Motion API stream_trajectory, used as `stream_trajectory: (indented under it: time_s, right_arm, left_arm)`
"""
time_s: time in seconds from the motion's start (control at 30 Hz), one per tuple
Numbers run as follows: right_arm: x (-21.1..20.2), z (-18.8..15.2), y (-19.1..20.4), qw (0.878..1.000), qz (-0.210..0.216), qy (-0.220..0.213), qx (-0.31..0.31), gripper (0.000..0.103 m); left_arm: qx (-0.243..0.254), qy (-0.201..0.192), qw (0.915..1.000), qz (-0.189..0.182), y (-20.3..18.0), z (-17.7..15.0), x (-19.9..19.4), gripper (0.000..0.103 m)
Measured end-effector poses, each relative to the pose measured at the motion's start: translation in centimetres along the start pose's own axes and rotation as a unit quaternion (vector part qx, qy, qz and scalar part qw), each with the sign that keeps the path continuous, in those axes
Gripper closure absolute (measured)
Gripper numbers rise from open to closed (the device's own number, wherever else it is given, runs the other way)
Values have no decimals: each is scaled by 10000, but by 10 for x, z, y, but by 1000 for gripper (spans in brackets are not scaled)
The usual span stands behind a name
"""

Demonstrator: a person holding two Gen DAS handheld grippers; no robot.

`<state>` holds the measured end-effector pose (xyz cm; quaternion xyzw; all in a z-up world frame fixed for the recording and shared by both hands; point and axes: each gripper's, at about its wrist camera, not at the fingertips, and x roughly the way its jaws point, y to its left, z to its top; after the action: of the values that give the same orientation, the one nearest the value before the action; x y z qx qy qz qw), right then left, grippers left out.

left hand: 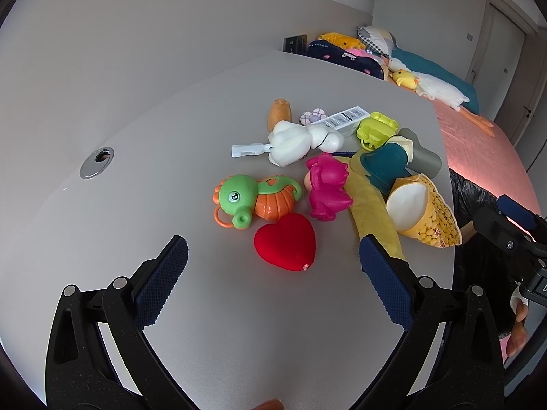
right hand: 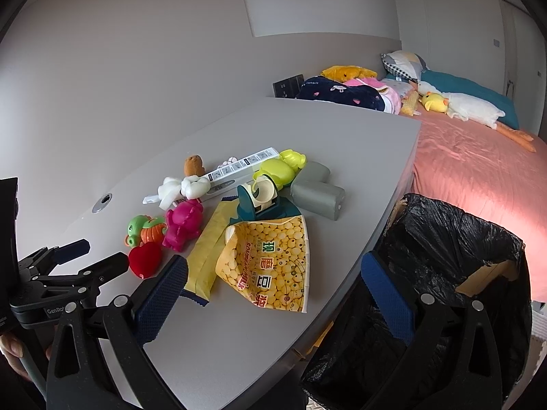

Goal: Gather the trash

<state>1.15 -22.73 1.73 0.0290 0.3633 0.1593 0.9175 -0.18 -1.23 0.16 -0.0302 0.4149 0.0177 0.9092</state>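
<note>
Grippers: the right gripper [right hand: 273, 294] and left gripper [left hand: 273, 266] hover with jaws spread wide, empty. Just ahead of the right one lies the crushed yellow paper cup [right hand: 270, 259], with the black-lined bin [right hand: 444, 239] to its right. Risk: toys crowd the trash, so a careless closure could seize the red heart [left hand: 284, 241] instead.

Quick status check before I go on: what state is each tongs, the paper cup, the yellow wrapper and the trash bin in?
Left tongs: open, empty, above the table.
Right tongs: open, empty, above the table edge.
Paper cup: crushed, lying on its side on the table.
Yellow wrapper: lying flat beside the cup.
Trash bin: open, lined with a black bag, beside the table.
</note>
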Motion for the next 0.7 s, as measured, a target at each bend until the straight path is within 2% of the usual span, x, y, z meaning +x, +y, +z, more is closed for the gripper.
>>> stream_trajectory:
  time_s: [0.53, 0.7]
  right_arm:
    - [1, 1, 1, 10000, -20, 14, -41, 2]
    - [5, -2, 1, 10000, 87, -3, -47, 2]
  left_arm:
    - [0, -32, 10000, -95, 0, -1, 0, 6]
    - [-90, -4, 9999, -79, 3, -2, 4, 6]
